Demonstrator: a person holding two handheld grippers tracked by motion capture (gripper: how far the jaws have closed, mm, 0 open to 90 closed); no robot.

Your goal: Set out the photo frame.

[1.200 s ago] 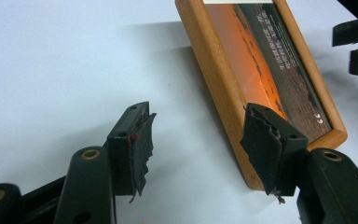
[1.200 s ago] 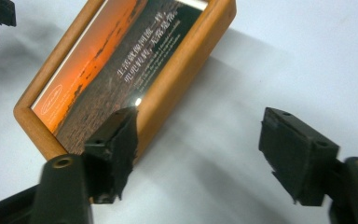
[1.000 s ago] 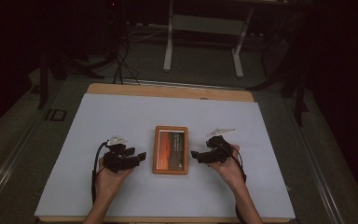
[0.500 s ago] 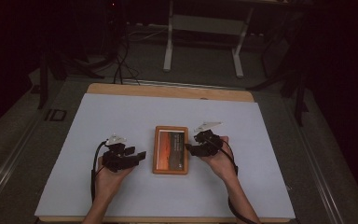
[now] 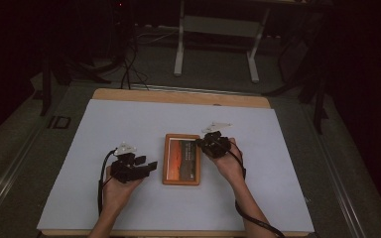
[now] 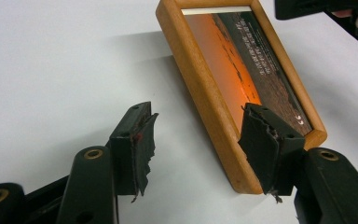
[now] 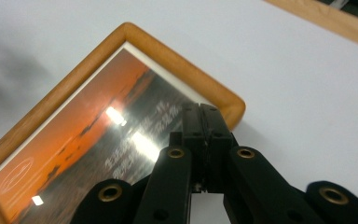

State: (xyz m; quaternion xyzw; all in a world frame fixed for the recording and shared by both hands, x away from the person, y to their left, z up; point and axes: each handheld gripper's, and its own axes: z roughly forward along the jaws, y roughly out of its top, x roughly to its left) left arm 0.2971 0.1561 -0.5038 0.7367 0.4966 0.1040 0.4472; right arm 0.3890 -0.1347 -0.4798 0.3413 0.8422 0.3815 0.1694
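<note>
tabletop: white sheet (image 5: 129, 129) on a wooden board; a strip of wood shows along the far edge.
picture frame (image 5: 182, 159): lies flat, a little nearer the near edge than the far one, about midway between the left and right edges, long sides running near to far.
open room: bare sheet on all four sides of the frame, widest toward the far edge and the left and right edges.
my left tongs (image 5: 149, 166): rest on the sheet just left of the frame, tips pointing at its left long side.
left jaws: apart, nothing clamped; in the left gripper view (image 6: 196, 144) one jaw stands over the frame's near corner, the other over bare sheet; whether the frame is touched i cannot tell.
my right tongs (image 5: 202, 144): at the frame's far right corner.
right jaws: have just been closing and are now together, nothing between them (image 7: 205, 122); tips over the glass by that corner, contact i cannot tell.
</note>
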